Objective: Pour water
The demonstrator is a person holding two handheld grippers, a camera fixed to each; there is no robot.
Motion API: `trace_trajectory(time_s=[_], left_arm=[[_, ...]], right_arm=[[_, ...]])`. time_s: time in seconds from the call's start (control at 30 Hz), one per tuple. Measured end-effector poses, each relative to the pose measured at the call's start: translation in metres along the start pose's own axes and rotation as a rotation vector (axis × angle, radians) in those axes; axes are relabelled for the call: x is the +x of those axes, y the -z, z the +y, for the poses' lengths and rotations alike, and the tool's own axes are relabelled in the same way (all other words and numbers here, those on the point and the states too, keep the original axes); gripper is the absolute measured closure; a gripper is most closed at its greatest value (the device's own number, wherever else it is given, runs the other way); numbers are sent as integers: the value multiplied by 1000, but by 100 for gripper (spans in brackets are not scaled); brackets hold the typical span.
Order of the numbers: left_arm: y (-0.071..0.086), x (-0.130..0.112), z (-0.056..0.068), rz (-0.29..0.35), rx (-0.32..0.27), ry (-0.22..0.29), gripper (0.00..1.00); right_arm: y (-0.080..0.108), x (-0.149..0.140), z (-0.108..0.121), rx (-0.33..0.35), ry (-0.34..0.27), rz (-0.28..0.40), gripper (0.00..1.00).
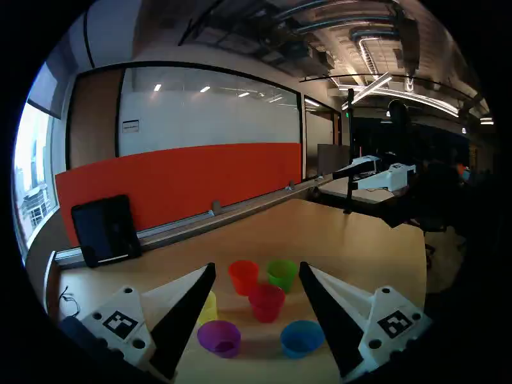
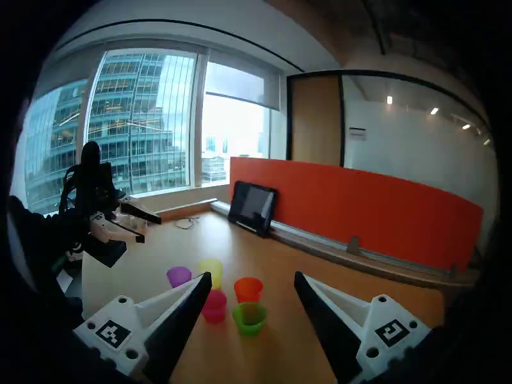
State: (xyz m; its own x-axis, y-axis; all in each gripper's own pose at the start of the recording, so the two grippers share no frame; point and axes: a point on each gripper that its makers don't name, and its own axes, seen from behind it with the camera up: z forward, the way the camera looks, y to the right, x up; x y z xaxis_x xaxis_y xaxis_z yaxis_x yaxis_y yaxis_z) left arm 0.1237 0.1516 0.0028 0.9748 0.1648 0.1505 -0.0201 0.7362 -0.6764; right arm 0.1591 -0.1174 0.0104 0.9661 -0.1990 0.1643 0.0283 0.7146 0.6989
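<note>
Several small coloured cups stand grouped on the wooden table (image 1: 358, 243). In the left gripper view an orange cup (image 1: 243, 276) and a green cup (image 1: 282, 274) sit at the back, a red cup (image 1: 266, 302) in the middle, and a purple cup (image 1: 219, 337) and a blue cup (image 1: 302, 338) nearest. A yellow cup (image 1: 208, 308) is half hidden by one finger. My left gripper (image 1: 256, 265) is open above them, holding nothing. My right gripper (image 2: 251, 275) is open above the orange cup (image 2: 248, 288), green cup (image 2: 249, 318) and pink-red cup (image 2: 214, 305).
A dark tablet (image 1: 105, 229) leans against the orange partition (image 1: 192, 176) at the table's far edge. In the right gripper view the left gripper (image 2: 151, 230) and the person's dark sleeve (image 2: 38, 243) are at the left, over the table corner. Windows lie behind.
</note>
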Motion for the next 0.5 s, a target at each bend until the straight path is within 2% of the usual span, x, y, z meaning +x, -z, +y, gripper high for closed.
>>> trace_trajectory(time_s=[0.5], left_arm=[[-7,-38,20,-54,-50,-14,3]], right_arm=[[-16,-23,-3,58,44,-60,0]])
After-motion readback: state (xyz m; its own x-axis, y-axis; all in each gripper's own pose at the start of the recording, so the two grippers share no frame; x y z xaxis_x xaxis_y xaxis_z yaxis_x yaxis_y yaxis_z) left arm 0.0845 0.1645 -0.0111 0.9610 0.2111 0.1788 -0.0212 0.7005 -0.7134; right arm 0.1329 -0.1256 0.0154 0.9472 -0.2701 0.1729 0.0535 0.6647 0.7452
